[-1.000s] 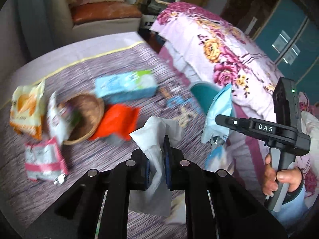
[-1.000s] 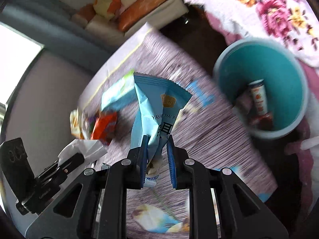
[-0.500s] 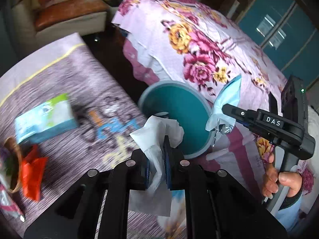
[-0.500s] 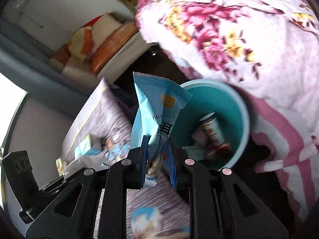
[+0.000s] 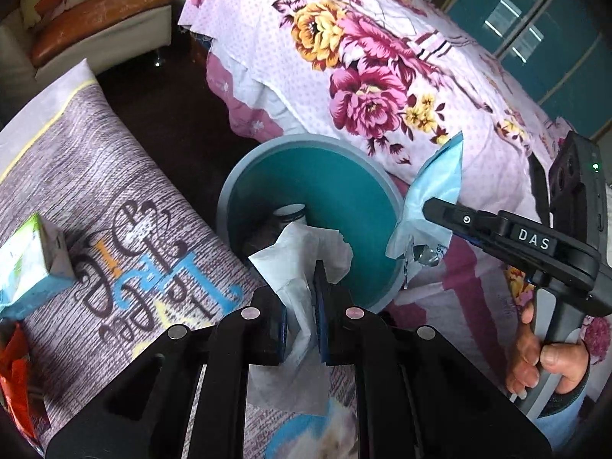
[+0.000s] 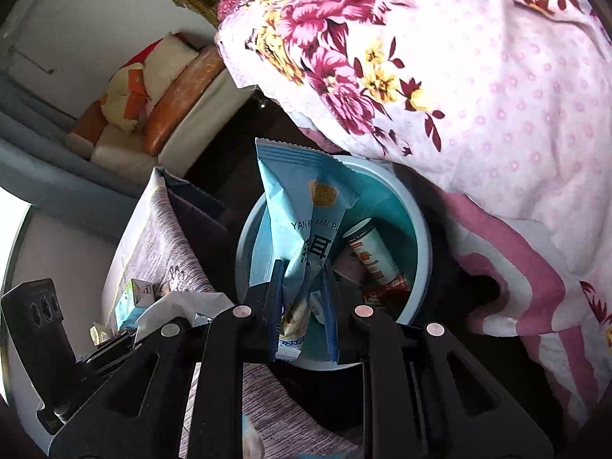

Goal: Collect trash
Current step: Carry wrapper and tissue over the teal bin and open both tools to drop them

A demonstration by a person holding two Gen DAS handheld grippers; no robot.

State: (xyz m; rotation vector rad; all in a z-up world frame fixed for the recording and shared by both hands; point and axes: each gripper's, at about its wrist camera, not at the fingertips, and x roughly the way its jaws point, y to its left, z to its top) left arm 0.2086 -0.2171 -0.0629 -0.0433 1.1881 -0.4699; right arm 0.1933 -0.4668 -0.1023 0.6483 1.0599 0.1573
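My left gripper [image 5: 300, 287] is shut on a crumpled white tissue [image 5: 302, 252] and holds it at the near rim of a teal trash bin [image 5: 344, 199] that stands between the table and the bed. My right gripper [image 6: 304, 279] is shut on a light blue snack wrapper [image 6: 302, 206] and holds it above the same bin [image 6: 413, 229]. It also shows in the left wrist view [image 5: 432, 210] at the bin's right rim, with the wrapper [image 5: 436, 183]. A can [image 6: 371, 256] and other trash lie inside the bin.
A table with a purple printed cloth [image 5: 95, 176] is at left, with a tissue box [image 5: 30, 256] and an orange wrapper [image 5: 15, 363] on it. A floral bed cover [image 5: 382, 76] lies behind the bin. A sofa [image 5: 95, 19] stands at the far left.
Both grippers have moved from over the table to the trash bin, each still holding its item. The bin now lies right in front of both.
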